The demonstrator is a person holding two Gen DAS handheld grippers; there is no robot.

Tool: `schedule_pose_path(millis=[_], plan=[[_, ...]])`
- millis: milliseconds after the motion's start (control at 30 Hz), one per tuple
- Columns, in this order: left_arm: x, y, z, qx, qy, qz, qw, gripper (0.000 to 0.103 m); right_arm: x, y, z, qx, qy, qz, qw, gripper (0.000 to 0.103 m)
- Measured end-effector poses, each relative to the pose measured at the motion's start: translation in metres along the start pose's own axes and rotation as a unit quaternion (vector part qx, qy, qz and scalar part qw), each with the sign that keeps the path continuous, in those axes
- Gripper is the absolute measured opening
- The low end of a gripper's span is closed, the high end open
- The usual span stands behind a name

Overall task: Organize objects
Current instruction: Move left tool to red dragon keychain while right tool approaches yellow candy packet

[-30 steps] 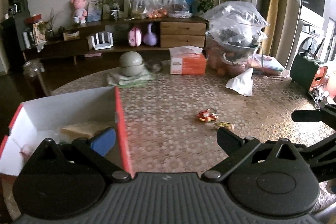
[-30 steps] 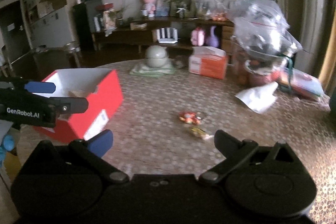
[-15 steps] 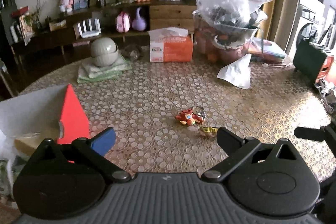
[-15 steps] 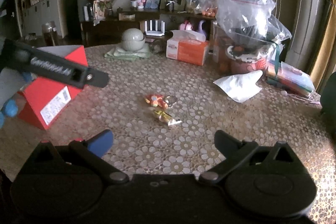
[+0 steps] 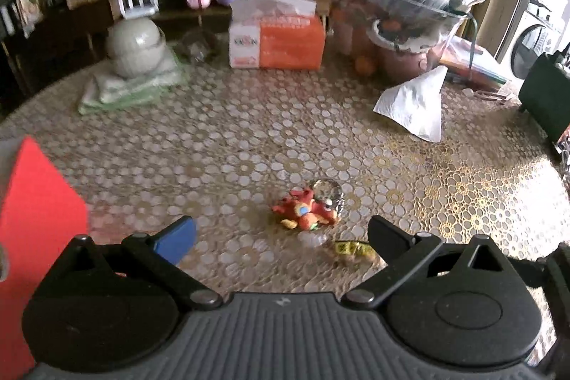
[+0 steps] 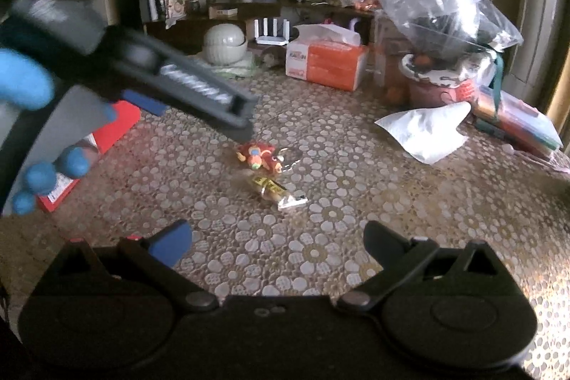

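Swung away from the red cardboard box (image 5: pixel 35 219), now at far left of frame. Left gripper (image 5: pixel 281 234) spread wide, empty, closing in on small orange plush keychain (image 5: pixel 304 211) at centre. Right gripper (image 6: pixel 278 237) wide too. Next pickup, probably.

The tablecloth (image 5: pixel 249 145) is beige-brown with a pattern of white and gold round flowers. On it lies a red and orange toy (image 5: pixel 304 211) with a blue spot, and at its 5 o'clock a yellow packet (image 5: pixel 347 248) with black print. The box (image 5: pixel 35 219) at 9 o'clock is red. The tissue box (image 5: pixel 278 41) at 12 o'clock is orange and white.
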State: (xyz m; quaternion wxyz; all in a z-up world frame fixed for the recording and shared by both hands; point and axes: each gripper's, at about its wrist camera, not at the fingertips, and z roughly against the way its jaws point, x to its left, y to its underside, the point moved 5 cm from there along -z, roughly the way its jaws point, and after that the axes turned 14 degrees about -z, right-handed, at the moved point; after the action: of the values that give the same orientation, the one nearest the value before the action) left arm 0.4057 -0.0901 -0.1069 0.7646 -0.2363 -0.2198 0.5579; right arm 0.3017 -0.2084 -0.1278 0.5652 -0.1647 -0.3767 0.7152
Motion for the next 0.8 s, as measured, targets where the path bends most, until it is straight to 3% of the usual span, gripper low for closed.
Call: schedule_pose_path(millis=[133, 300, 500, 800], plan=[[-0.003, -0.010, -0.020, 0.018, 0.032, -0.003, 0.9993, 0.103, -0.002, -0.004, -0.013, 0.007, -0.005, 0.000, 1.000, 0.103], [-0.011, -0.014, -0.042, 0.033, 0.040, -0.036, 0.9980, 0.103, -0.003, -0.010, -0.028, 0.012, -0.010, -0.002, 1.000, 0.103], [-0.012, -0.013, -0.060, 0.042, 0.061, -0.023, 0.9970, 0.103, -0.005, -0.017, -0.046, 0.018, -0.011, -0.014, 1.000, 0.101], [-0.012, -0.007, -0.072, 0.048, 0.057, -0.031, 0.9967, 0.102, -0.003, -0.018, -0.069, 0.030, -0.019, -0.001, 0.999, 0.082]])
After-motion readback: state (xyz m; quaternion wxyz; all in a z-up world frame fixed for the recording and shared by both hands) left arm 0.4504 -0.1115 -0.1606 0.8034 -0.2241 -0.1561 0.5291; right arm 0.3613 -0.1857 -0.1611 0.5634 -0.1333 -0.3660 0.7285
